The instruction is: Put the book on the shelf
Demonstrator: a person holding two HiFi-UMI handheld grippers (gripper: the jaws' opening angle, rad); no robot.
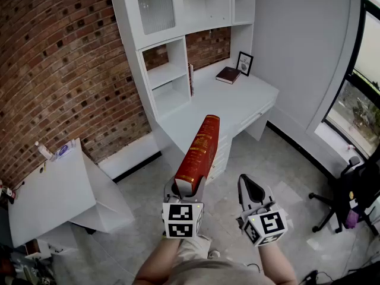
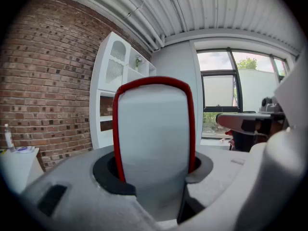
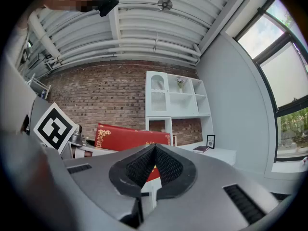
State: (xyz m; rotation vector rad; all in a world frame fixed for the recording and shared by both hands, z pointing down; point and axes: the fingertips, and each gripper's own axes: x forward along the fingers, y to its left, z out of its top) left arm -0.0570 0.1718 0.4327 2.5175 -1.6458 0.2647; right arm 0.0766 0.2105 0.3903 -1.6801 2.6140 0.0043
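A thick red book [image 1: 199,154] with gold ornament stands upright in my left gripper [image 1: 189,190], which is shut on its lower end. In the left gripper view the book's [image 2: 153,129] white page edge and red cover fill the space between the jaws. My right gripper [image 1: 252,190] hangs beside it on the right, shut and holding nothing; its pads [image 3: 153,165] meet in the right gripper view, with the red book [image 3: 130,138] behind them. The white shelf unit [image 1: 169,76] with open cubbies stands ahead over a white desk [image 1: 231,105].
A dark book [image 1: 228,75] and a small framed picture [image 1: 244,63] lie on the desk's far end. A white side table [image 1: 47,192] with a bottle stands at left, a black office chair [image 1: 350,200] at right. Brick wall behind.
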